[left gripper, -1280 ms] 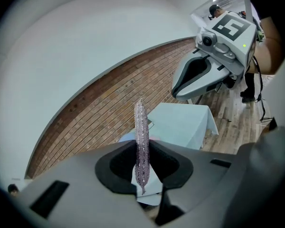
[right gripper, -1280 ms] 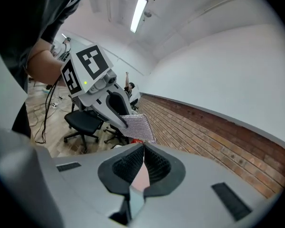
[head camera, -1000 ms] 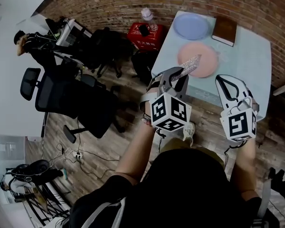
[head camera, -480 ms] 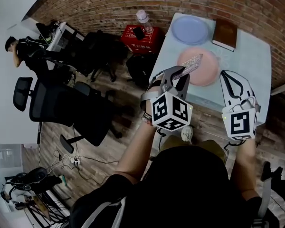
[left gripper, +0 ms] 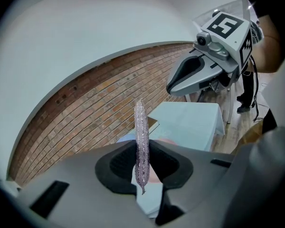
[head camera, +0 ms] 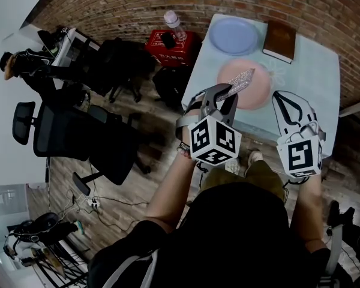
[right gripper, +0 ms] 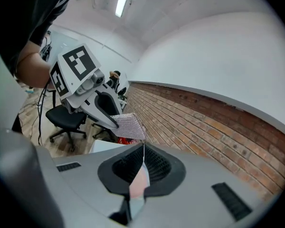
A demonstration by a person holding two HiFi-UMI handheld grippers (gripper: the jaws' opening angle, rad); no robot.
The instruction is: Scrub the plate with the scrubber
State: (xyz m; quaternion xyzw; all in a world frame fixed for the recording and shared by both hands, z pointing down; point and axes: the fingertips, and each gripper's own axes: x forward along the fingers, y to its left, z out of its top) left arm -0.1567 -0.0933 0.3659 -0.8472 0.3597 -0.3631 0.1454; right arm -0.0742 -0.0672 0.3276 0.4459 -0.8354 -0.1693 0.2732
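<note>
Two tongs reach out from the person toward the near edge of the desk (head camera: 309,71). The left tongs (head camera: 222,95) are clamped hard on the scrubber (head camera: 241,81), a flat glittery pad. In the left gripper view it stands edge-on and upright between the closed jaws (left gripper: 142,161), with most of its length sticking out past the tips. The right tongs (head camera: 288,104) are pressed fully together with nothing in them. The right gripper view shows only a thin seam between the jaws (right gripper: 141,163), with a sliver of pink behind it.

Just beyond the left tips lies the pink plate (head camera: 258,95), flat on the desk. From the head view, the scrubber's free end sits over the plate's near left part, and its long axis runs straight on from the tongs toward the plate's middle. Whether it touches the plate cannot be told. The left tongs are the nearer pair, since the right ones hang beside the plate's right rim. My reading is that the scrubber must tip down and lie flatter to rub the surface. Farther back are a blue plate (head camera: 234,36) and a brown book (head camera: 279,39).
</note>
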